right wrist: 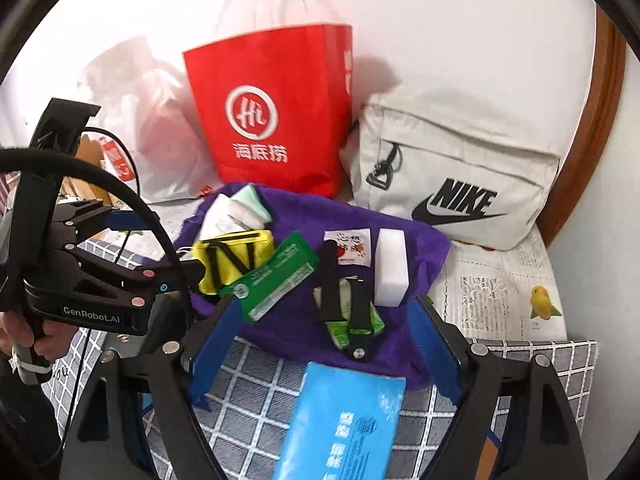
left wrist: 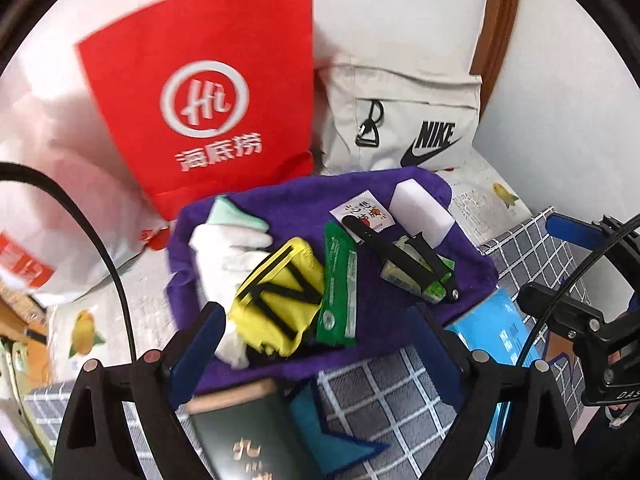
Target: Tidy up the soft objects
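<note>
Blue pack (right wrist: 344, 420) — purple cloth (right wrist: 400, 356) beyond

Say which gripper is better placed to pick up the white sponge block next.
Right, probably. The white sponge block lies near the right gripper, just beyond its open jaws. The left gripper faces the yellow pouch instead, farther from the sponge.

The purple cloth (left wrist: 460, 264) looks fuzzy and matt, like fleece. The red bag (right wrist: 276, 112) is smooth paper with a slight sheen; the pale bag (right wrist: 452, 168) beside it is matt woven fabric with a metal clip. The green packet (left wrist: 338, 284) and blue packet (right wrist: 344, 420) are glossy plastic film. The white block (right wrist: 392, 268) looks matt and spongy. The checked cover (right wrist: 256, 396) is woven cloth. The white glove (left wrist: 224, 256) is soft knit.
</note>
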Demonstrator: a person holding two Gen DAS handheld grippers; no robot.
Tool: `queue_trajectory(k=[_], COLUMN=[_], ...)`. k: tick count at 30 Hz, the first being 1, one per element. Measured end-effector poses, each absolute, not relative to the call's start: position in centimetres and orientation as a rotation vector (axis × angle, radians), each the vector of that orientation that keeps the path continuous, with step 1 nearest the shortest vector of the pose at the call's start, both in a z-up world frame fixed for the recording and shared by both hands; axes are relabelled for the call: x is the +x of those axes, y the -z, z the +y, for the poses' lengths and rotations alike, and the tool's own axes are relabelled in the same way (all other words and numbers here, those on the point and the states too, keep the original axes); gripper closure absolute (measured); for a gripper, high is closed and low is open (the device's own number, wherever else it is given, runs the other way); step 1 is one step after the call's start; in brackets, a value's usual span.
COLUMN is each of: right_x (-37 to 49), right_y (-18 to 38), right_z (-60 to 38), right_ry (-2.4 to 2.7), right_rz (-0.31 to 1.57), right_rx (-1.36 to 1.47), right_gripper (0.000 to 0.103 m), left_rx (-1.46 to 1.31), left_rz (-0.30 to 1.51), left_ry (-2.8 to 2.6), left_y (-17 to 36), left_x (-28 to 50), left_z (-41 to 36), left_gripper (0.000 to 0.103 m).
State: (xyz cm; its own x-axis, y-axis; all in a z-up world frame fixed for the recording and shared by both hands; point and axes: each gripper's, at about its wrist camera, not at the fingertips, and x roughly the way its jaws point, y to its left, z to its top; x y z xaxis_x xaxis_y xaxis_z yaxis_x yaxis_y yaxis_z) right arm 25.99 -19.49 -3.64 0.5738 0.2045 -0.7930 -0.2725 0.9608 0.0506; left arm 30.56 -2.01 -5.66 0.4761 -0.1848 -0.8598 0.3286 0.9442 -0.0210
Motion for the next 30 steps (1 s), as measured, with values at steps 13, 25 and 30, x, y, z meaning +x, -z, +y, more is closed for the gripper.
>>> queue_trajectory(k=[13, 25, 30], right_x=[18.9, 12.0, 10.8], right_y=[2.4, 1.5, 1.3], right_z=[-20.0, -22.1, -22.4], right_ry=[-0.168, -0.11, -0.108], right_rz=[0.903, 0.92, 0.923], right_rx=[0.026, 0.053, 0.061], right_gripper=[0.0, 0.0, 0.0], left_rx=[0.057, 0.004, -0.003], left_rz=[0.87, 0.823, 0.81], left_ry=[0.173, 0.119, 0.097], left_y=[1.3, 0.0, -0.3], left_x=[20.7, 13.3, 11.3], left_z=[1.2, 1.8, 1.4], left_gripper=[0.0, 0.0, 0.0])
